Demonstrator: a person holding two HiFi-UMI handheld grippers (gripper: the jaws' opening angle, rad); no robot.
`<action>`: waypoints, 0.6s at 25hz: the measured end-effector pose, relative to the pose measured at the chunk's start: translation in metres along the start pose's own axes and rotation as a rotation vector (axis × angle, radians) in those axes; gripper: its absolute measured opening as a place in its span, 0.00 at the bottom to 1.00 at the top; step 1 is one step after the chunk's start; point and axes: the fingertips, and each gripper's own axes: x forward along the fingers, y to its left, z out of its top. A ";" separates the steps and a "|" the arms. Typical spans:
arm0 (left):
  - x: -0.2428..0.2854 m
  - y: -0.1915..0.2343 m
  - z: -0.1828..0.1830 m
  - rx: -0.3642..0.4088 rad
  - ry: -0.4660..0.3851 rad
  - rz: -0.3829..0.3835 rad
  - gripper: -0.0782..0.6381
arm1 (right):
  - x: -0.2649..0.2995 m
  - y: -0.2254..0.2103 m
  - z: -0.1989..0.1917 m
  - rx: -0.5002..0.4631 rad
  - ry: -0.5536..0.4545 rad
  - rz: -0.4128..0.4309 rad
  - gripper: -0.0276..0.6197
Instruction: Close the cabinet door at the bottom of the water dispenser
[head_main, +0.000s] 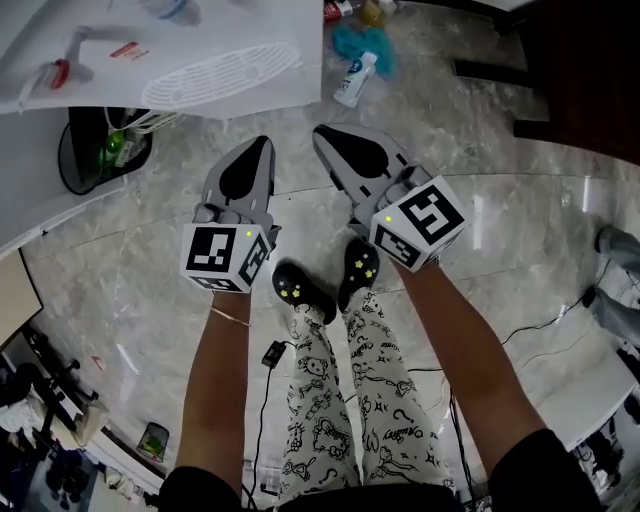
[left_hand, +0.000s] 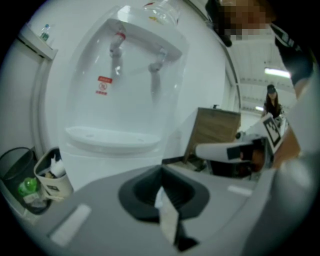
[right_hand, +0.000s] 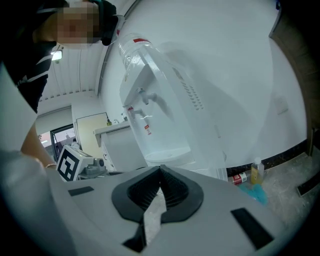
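The white water dispenser (head_main: 190, 60) stands just ahead of me at the upper left of the head view. In the left gripper view its two taps and drip tray (left_hand: 112, 137) face me, with a plain white lower front (left_hand: 112, 162) below them. My own jaws hide most of that front, so I cannot tell how the cabinet door stands. My left gripper (head_main: 262, 145) (left_hand: 162, 172) is shut and empty, a short way in front of the dispenser. My right gripper (head_main: 325, 135) (right_hand: 160, 170) is shut and empty beside it, with the dispenser (right_hand: 155, 115) seen from its side.
A black waste bin (head_main: 95, 150) (left_hand: 20, 175) with a green bottle stands left of the dispenser, next to a cup box (left_hand: 52, 177). Bottles (head_main: 355, 78) (right_hand: 255, 175) and a blue cloth (head_main: 360, 40) lie on the marble floor to its right. Dark furniture (head_main: 570, 70) is at the far right.
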 end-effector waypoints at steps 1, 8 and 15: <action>-0.005 0.001 0.000 -0.010 -0.002 0.006 0.11 | 0.000 0.003 -0.002 -0.001 0.007 0.003 0.07; -0.024 -0.009 0.001 -0.006 -0.005 -0.015 0.11 | -0.015 0.017 -0.004 -0.005 0.028 -0.002 0.07; -0.034 -0.022 0.005 0.013 -0.006 -0.045 0.11 | -0.022 0.031 -0.004 -0.013 0.036 0.001 0.07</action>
